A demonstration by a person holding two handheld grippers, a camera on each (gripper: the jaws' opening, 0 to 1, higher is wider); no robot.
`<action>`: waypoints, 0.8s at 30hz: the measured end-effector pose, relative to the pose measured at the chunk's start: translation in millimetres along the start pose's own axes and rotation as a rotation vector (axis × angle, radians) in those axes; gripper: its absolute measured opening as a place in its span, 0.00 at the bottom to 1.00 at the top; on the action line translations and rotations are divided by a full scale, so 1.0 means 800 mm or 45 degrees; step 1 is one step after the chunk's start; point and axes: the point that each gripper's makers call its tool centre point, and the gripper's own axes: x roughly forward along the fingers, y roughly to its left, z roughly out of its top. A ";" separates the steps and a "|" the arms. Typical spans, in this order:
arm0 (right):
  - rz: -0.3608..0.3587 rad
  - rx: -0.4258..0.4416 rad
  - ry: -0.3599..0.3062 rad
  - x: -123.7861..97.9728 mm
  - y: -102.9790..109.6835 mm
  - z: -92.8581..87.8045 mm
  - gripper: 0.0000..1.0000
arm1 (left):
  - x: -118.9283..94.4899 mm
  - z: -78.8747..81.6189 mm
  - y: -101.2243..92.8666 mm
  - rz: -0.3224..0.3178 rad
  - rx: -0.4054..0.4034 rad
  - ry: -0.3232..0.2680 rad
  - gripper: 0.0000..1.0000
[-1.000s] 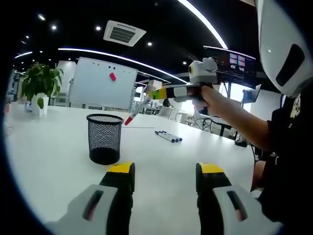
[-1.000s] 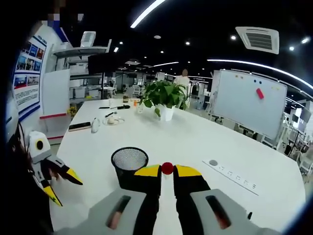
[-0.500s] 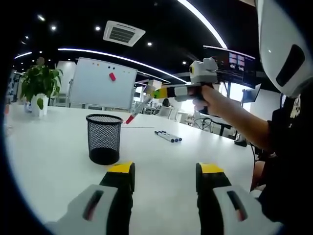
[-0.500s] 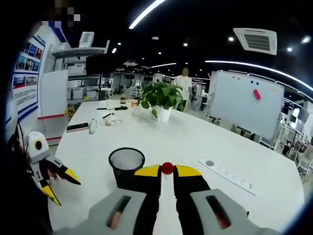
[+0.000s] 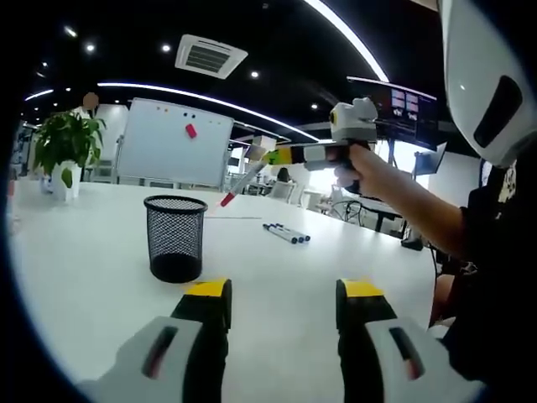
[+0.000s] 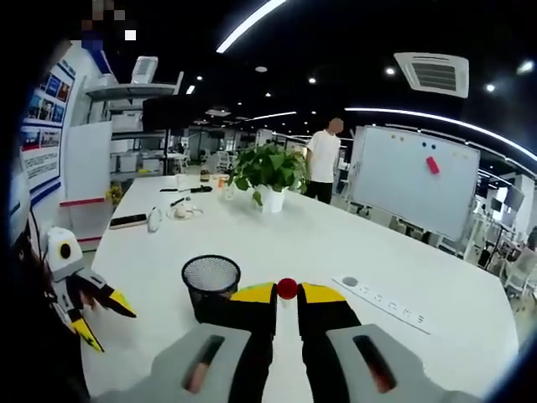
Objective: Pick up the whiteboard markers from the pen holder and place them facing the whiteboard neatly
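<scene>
The black mesh pen holder stands on the white table, in front of my left gripper, which is open and holds nothing. My right gripper hangs in the air to the right of and above the holder, shut on a red-capped marker that slants down to the left. A few dark markers lie side by side on the table beyond it. In the right gripper view the marker's red cap sits between the shut jaws, above the pen holder. The whiteboard stands at the far right.
A potted plant stands at the table's far end, with a person walking behind it. A power strip lies on the table to the right. A phone and small items lie far left. My left gripper shows at the left edge.
My right gripper has carried the red-capped marker a little to the right, away from the pen holder. The person in the background has walked towards the whiteboard. The left gripper has stayed open.
</scene>
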 end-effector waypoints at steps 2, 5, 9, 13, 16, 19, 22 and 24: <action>0.016 -0.007 0.017 0.001 0.005 -0.004 0.13 | 0.000 -0.001 0.000 0.001 0.002 0.002 0.51; 0.010 -0.015 0.020 0.001 0.005 -0.006 0.13 | 0.001 -0.001 -0.001 -0.001 0.000 0.002 0.51; -0.010 -0.001 0.003 -0.002 -0.002 -0.003 0.13 | 0.001 -0.001 -0.002 -0.004 0.000 0.005 0.51; -0.030 0.009 0.001 -0.005 -0.008 -0.005 0.13 | 0.002 0.000 -0.001 -0.004 0.003 0.008 0.51; -0.033 0.025 0.001 -0.006 -0.009 -0.007 0.13 | 0.003 0.000 -0.002 -0.010 0.000 0.007 0.51; -0.028 0.034 0.006 -0.007 -0.009 -0.009 0.13 | 0.005 0.001 -0.003 -0.014 0.000 0.008 0.51; -0.041 0.021 0.007 -0.008 -0.011 -0.009 0.13 | 0.005 0.002 -0.002 -0.013 0.006 0.008 0.51; -0.047 0.023 0.000 -0.009 -0.012 -0.009 0.13 | 0.005 0.002 -0.002 -0.012 0.006 0.008 0.51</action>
